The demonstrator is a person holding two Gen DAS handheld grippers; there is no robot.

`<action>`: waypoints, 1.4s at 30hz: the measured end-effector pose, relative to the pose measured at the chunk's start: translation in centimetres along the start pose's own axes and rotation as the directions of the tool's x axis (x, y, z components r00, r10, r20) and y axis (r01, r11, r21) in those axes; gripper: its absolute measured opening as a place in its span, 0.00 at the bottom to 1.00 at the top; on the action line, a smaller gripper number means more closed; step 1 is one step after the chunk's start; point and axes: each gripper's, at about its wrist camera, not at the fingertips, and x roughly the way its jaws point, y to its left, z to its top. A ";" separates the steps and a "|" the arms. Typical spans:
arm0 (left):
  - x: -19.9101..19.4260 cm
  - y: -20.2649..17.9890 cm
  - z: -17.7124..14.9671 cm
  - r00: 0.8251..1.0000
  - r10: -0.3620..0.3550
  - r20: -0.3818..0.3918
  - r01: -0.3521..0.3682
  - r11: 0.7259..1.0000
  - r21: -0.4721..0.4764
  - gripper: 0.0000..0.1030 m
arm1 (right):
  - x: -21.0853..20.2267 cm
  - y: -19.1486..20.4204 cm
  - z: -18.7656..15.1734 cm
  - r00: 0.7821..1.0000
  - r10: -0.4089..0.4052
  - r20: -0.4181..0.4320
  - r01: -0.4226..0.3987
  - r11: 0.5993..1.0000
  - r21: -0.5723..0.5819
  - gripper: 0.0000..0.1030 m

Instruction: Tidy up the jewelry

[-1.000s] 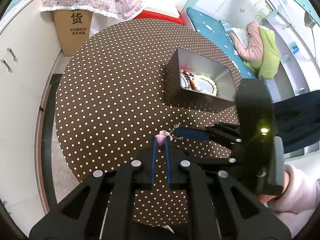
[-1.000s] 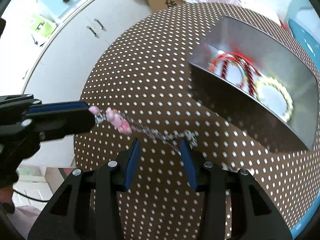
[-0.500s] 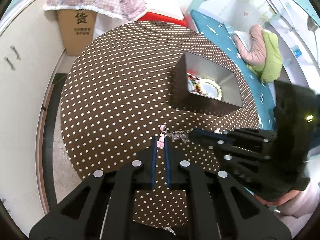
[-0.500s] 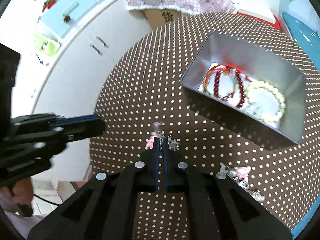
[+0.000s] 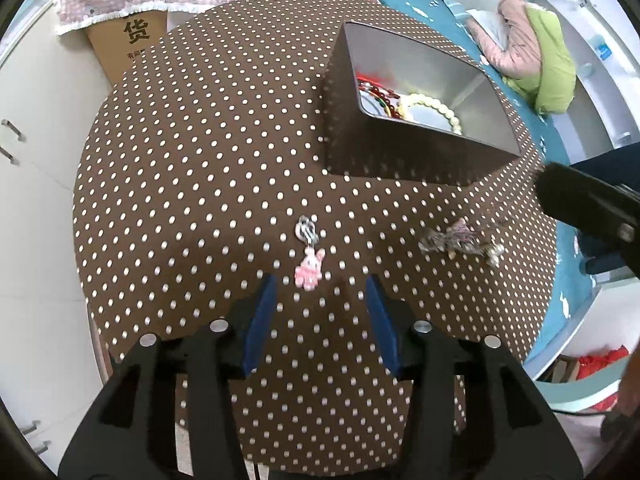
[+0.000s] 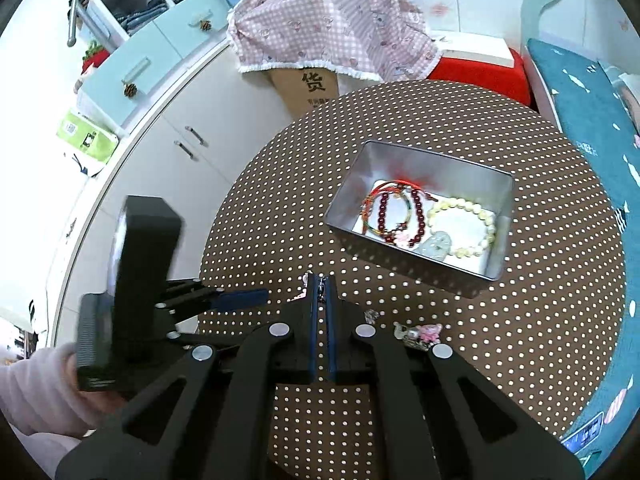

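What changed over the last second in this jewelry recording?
The left gripper, earlier shut on the pink bunny charm, has just been opening; the charm lies loose ahead of its fingers. The right gripper closed by the chain, then lifted away shut. The tin, its bracelets and the other trinket stayed put.

A cardboard box (image 6: 316, 84) with printed characters stands beyond the bench, a pink checked cloth (image 6: 332, 28) draped over its top. White cabinets (image 6: 192, 144) sit to its left. A pink and green garment (image 5: 532, 52) lies on the teal bed (image 6: 592, 120).
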 end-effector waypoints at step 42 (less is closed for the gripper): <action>-7.1 -6.6 10.0 0.977 -0.009 0.215 -0.014 0.994 0.108 0.15 | -5.8 -4.4 6.2 0.982 -0.045 0.181 0.036 0.998 0.051 0.03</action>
